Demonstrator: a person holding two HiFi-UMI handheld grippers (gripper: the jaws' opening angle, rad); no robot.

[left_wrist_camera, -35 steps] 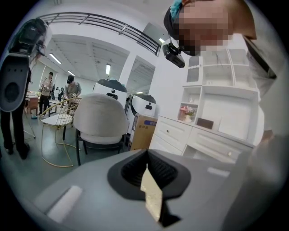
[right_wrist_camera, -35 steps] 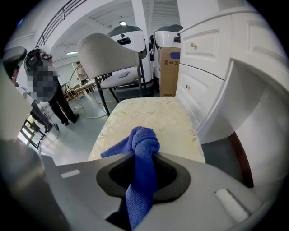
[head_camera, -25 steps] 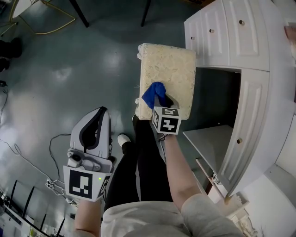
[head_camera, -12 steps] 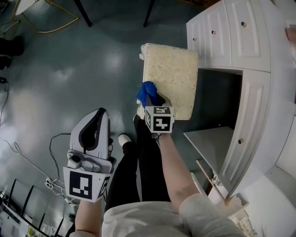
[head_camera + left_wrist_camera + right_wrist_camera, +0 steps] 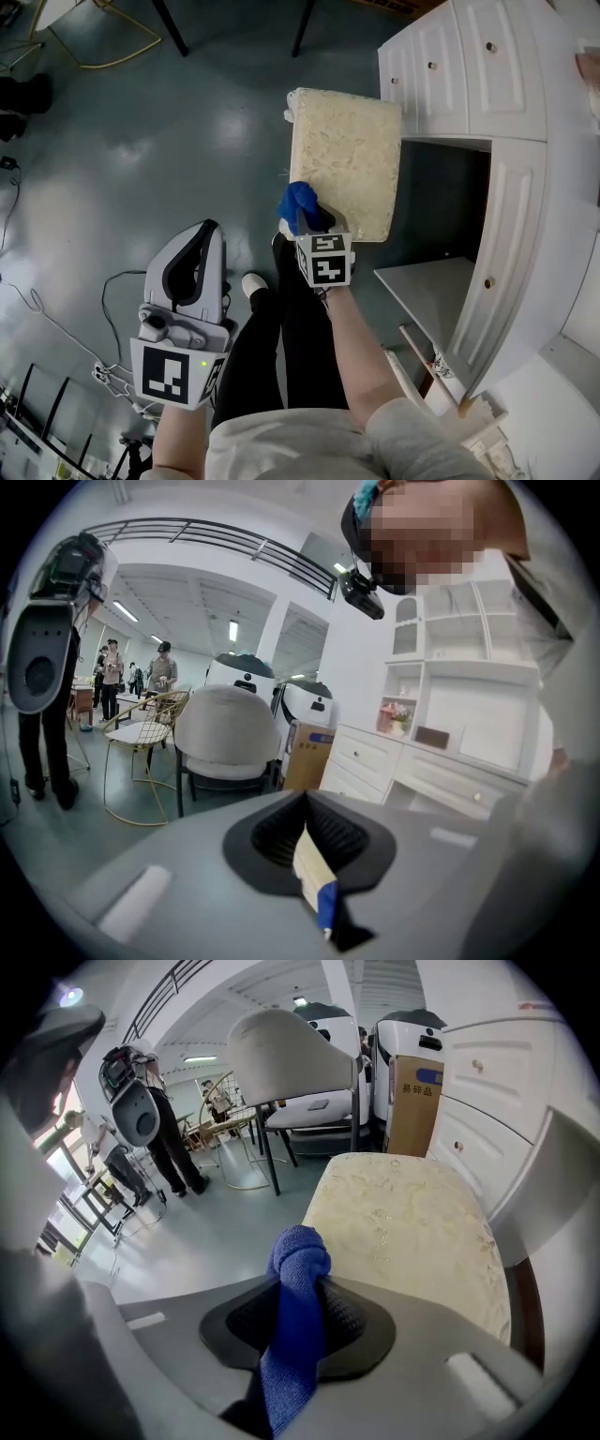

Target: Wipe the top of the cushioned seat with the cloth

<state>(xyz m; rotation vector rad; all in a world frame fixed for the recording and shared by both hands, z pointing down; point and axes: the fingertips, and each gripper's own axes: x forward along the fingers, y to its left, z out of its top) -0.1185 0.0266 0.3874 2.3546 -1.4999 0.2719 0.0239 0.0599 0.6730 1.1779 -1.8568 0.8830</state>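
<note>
The cream cushioned seat (image 5: 345,159) stands on the floor beside the white cabinet; it fills the middle right of the right gripper view (image 5: 412,1222). My right gripper (image 5: 307,223) is shut on a bunched blue cloth (image 5: 300,201), and the bunch rests at the seat's near left corner. The cloth (image 5: 298,1274) sticks out between the dark pads of the right gripper (image 5: 300,1288). My left gripper (image 5: 200,236) hangs over the floor to the left, away from the seat, jaws together. A thin cream and blue strip (image 5: 315,878) shows in their seam.
A white cabinet (image 5: 469,56) stands at the right with an open door (image 5: 511,244) and a grey shelf (image 5: 422,291). The person's dark-trousered legs (image 5: 281,328) are below the seat. Cables (image 5: 56,319) lie at the left. A padded chair (image 5: 291,1063), a cardboard box (image 5: 412,1101) and people stand beyond.
My right gripper has slid the blue cloth leftward and back toward the person, from the seat's near middle to its near left corner. The left gripper has stayed put.
</note>
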